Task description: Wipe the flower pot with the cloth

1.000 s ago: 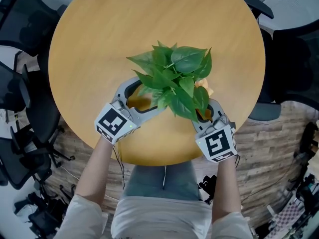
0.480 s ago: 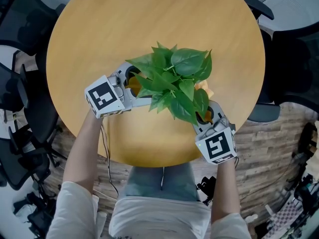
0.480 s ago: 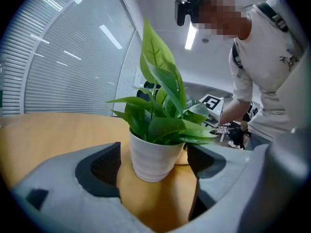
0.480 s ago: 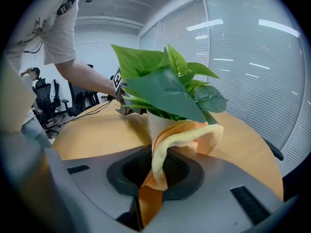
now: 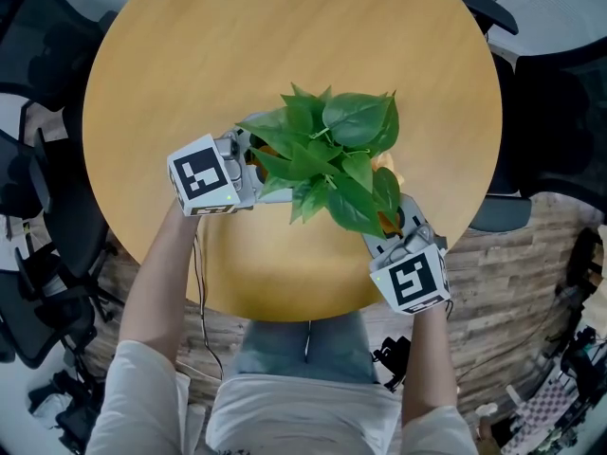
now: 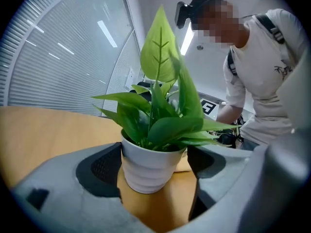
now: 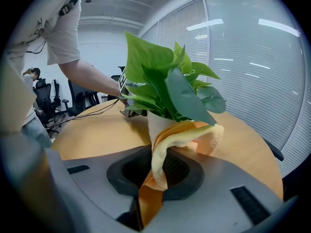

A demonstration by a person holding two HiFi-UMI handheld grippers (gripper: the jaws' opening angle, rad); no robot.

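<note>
The round wooden table (image 5: 379, 45) carries the white ribbed flower pot (image 6: 150, 171), which stands upright on it on the person's side of the middle. In the pot grows a green plant (image 5: 327, 154) whose broad leaves spread out over the rim. The left gripper (image 6: 155, 164) has its jaws set wide, one at each side of the pot, closed against its walls. The right gripper (image 7: 160, 174) is at the pot's opposite side, jaws narrow and pinching an orange-yellow cloth (image 7: 187, 135) that drapes against the pot's wall under the leaves.
</note>
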